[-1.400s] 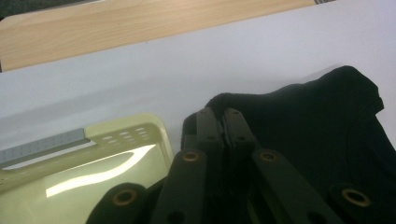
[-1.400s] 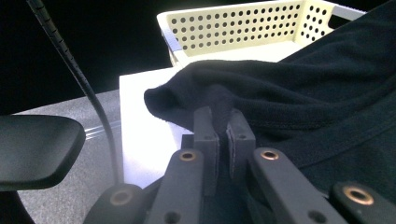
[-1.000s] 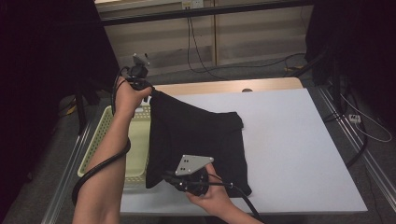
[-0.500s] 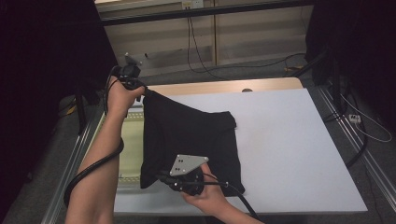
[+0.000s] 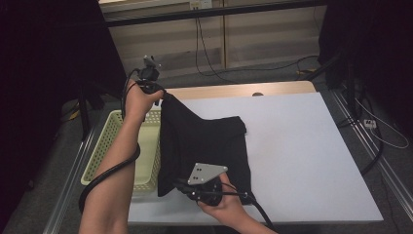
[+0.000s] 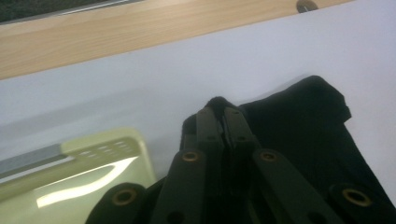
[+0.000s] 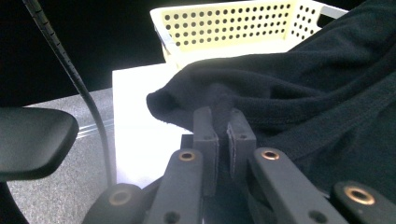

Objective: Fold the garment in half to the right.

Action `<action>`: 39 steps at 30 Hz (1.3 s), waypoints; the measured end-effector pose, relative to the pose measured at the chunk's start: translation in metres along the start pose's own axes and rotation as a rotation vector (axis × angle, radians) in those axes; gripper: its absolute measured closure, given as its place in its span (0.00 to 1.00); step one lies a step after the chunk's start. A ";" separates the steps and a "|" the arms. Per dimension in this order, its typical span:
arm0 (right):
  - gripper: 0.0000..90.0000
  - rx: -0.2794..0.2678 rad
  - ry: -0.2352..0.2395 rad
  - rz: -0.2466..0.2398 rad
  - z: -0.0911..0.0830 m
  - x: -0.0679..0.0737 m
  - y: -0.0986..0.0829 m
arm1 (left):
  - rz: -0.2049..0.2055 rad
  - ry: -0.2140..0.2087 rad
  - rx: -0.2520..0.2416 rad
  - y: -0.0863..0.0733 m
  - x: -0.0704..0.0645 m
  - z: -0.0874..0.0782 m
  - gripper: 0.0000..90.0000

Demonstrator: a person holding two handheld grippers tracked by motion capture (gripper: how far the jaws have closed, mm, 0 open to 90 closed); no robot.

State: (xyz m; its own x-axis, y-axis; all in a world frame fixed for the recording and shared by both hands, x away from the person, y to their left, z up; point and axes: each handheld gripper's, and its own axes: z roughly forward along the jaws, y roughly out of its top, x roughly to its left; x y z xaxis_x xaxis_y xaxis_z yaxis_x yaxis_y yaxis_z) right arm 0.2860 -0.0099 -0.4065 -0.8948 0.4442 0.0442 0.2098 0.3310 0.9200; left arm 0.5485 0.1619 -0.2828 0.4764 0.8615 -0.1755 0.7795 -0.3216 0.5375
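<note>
Black garment (image 5: pixel 204 146) on white counter (image 5: pixel 302 146), left edge draped over yellow basket (image 5: pixel 117 146). Left hand-held gripper (image 6: pixel 223 114) pinching far corner, right hand-held gripper (image 7: pixel 223 116) pinching near corner. Soft, light, floppy – probably sags between grips, so hold corners or hem.

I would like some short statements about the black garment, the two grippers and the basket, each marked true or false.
1. The left gripper is shut on the black garment. True.
2. The right gripper is open and touches nothing. False: its jaws pinch a fold of the garment.
3. The yellow perforated basket stands at the table's left edge. True.
4. The garment lies inside the basket. False: it lies mostly on the white table, with its left edge hanging beside the basket.
5. The garment is red. False: it is black.
</note>
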 end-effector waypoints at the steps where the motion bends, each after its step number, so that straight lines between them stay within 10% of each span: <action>1: 0.95 0.003 -0.004 -0.002 -0.003 -0.001 -0.002 | -0.003 -0.007 -0.005 0.000 -0.002 0.002 0.97; 39: 0.95 0.049 -0.087 0.059 -0.043 -0.021 -0.040 | 0.072 -0.121 -0.010 0.006 -0.059 0.088 0.97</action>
State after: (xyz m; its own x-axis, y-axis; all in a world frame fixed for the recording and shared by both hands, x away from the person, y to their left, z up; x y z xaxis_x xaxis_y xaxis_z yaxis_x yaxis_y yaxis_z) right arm 0.2790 -0.0685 -0.4278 -0.8434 0.5338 0.0614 0.2818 0.3420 0.8965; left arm 0.5605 0.0744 -0.3415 0.5766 0.7828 -0.2339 0.7379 -0.3762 0.5603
